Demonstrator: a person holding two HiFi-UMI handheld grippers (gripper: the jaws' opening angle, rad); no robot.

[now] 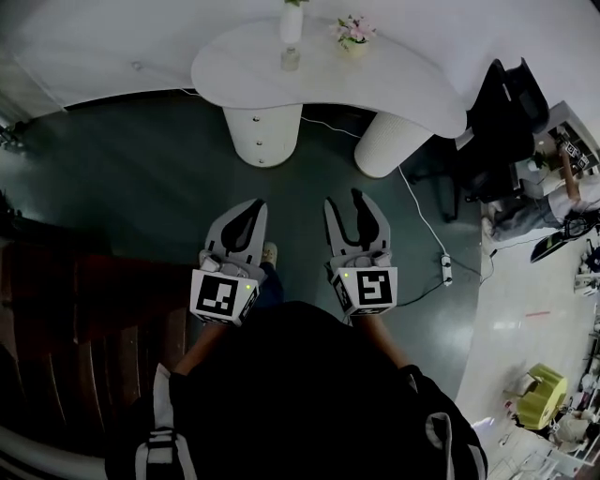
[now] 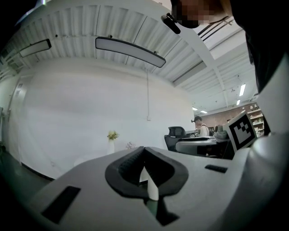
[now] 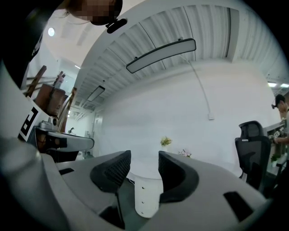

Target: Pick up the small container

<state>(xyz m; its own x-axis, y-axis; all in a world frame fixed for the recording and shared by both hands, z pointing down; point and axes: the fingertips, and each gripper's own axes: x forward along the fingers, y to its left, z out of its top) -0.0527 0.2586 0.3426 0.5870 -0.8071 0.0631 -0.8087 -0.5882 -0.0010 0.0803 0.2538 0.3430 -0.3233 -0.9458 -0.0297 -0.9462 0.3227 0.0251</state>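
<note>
A small clear container (image 1: 290, 59) stands on the white curved table (image 1: 412, 80) at the far side of the room, between a white vase (image 1: 292, 23) and a pot of pink flowers (image 1: 354, 33). Both grippers hang over the dark floor, well short of the table. My left gripper (image 1: 253, 206) is shut and empty, its jaws meeting in the left gripper view (image 2: 143, 150). My right gripper (image 1: 346, 200) stands open with nothing between its jaws (image 3: 144, 158). Both gripper views face the table, where the vase (image 3: 165, 143) shows small and far off.
Two white pedestals (image 1: 263, 131) carry the table. A black office chair (image 1: 502, 112) and a desk with a seated person (image 1: 562, 202) are at the right. A power strip with its cable (image 1: 447, 269) lies on the floor. Dark wooden furniture (image 1: 84, 319) fills the left.
</note>
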